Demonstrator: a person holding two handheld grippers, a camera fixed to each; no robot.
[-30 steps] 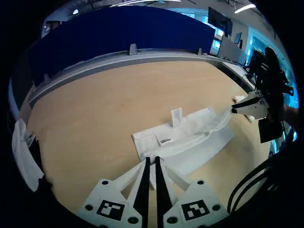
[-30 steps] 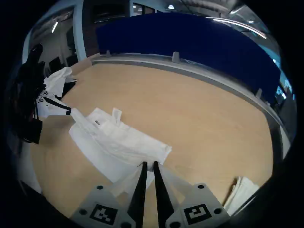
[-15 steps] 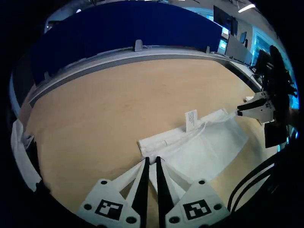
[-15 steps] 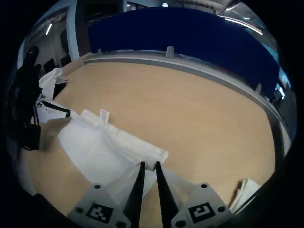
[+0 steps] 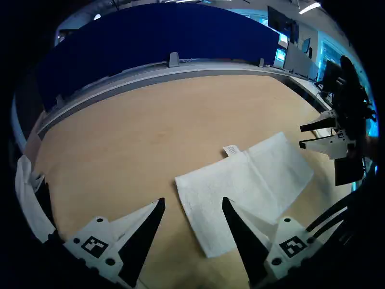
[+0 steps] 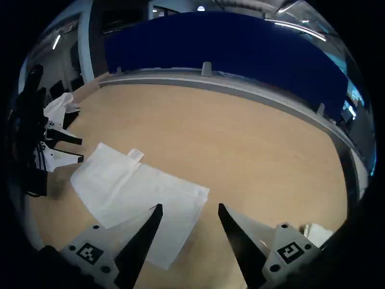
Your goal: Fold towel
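Left tool (image 5: 192, 199) spread wide, towel (image 5: 250, 183) edges flat

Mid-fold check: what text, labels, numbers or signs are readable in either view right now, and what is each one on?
The tag at the edge of the towel: any print is too small to read.
The square markers on the finger bases of the left gripper and right gripper: black-and-white patterns, no words or numbers.
No legible text elsewhere.
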